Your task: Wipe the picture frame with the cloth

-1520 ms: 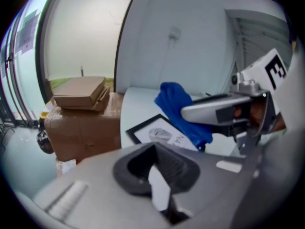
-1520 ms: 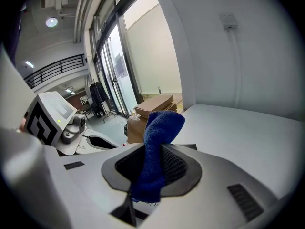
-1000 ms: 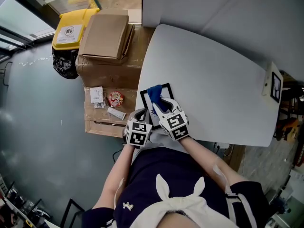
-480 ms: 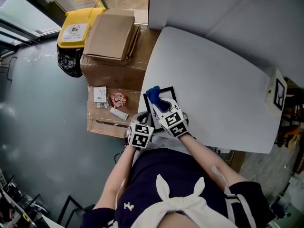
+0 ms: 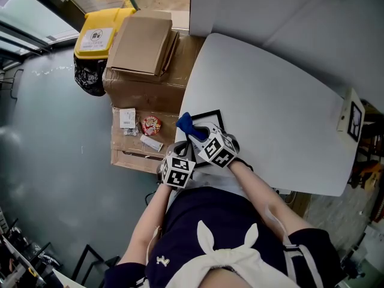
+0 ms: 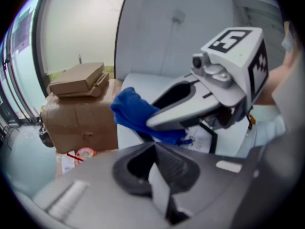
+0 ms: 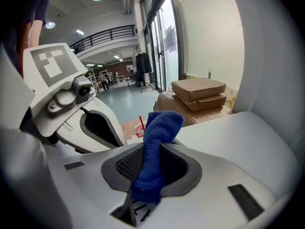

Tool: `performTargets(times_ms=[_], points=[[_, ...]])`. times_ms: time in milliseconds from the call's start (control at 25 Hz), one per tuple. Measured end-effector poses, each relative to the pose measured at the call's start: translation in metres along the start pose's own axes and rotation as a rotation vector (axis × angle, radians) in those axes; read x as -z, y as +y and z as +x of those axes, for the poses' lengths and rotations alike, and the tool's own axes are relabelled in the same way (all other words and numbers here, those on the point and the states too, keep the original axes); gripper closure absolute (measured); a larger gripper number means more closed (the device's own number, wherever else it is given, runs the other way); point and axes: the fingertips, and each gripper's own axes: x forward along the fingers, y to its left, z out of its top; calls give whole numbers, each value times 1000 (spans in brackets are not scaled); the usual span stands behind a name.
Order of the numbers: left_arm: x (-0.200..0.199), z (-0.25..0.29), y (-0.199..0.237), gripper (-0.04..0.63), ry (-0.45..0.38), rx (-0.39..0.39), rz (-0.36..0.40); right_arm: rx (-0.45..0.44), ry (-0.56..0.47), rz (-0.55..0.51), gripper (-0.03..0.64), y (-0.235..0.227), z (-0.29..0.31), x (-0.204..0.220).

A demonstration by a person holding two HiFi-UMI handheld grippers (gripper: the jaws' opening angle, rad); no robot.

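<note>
jaws of right gripper (image 7: 148,173) pinched blue terry cloth (image 7: 159,128) to rub black-rimmed picture frame (image 5: 207,114) at centre; left gripper (image 6: 159,190) jaws closed, empty.

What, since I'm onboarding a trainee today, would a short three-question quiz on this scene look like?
1. True or false: the right gripper has its fingers shut on the blue terry cloth.
2. Which thing is over the white table? A) the black-rimmed picture frame B) the round red packet C) the small white paper slip
3. Fill in: the plastic bin beside the brown cardboard boxes has a ___ lid.

Key: 1 true; 2 A; 3 yellow.
</note>
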Motion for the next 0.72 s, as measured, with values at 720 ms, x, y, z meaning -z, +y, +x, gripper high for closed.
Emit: performTargets(times_ms=[720], points=[[0, 2, -2, 592, 22, -41, 47, 18, 113, -120, 532, -25, 8, 8]])
